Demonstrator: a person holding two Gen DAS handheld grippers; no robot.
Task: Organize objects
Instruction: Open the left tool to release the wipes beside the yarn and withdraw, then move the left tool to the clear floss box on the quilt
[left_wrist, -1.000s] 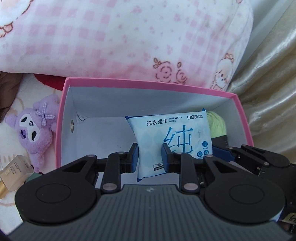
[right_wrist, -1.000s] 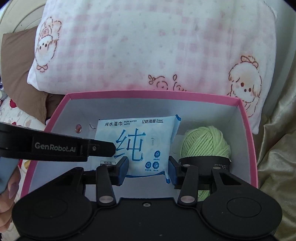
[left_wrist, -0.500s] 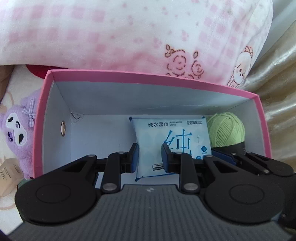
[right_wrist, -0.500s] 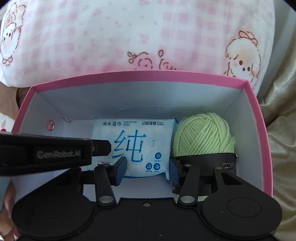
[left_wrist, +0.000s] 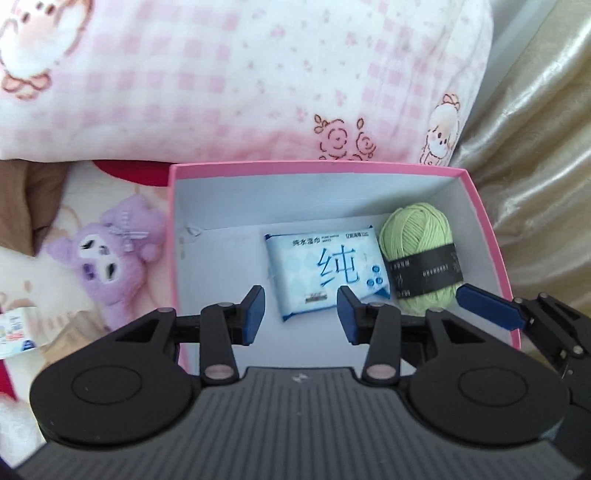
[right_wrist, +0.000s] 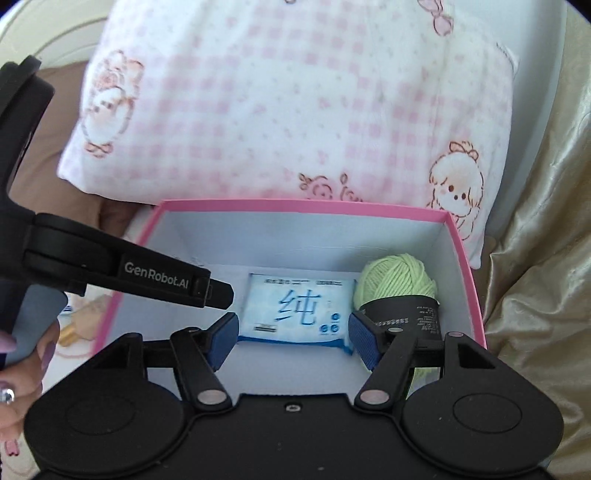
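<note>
Both claws have just been opening and lifting off the wet-wipes pack (left_wrist: 327, 268), now empty; left gripper (left_wrist: 301, 315) narrow, right gripper (right_wrist: 291, 341) wider. Swinging out, I could clip the pink box (left_wrist: 491, 236) wall, seemingly close.

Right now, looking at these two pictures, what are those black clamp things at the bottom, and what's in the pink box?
No robot here: a person holds a hand-held clamp tool in each hand, each carrying a wide-angle camera looking along its jaws. One picture comes from the left gripper, the other from the right gripper.

Both look down into a pink box standing in front of a pink checked pillow. Inside lie a blue wet wipes pack and, beside it, a green yarn ball.

Both sets of jaws have just been opening and grip nothing. A purple plush toy lies outside the box.
</note>
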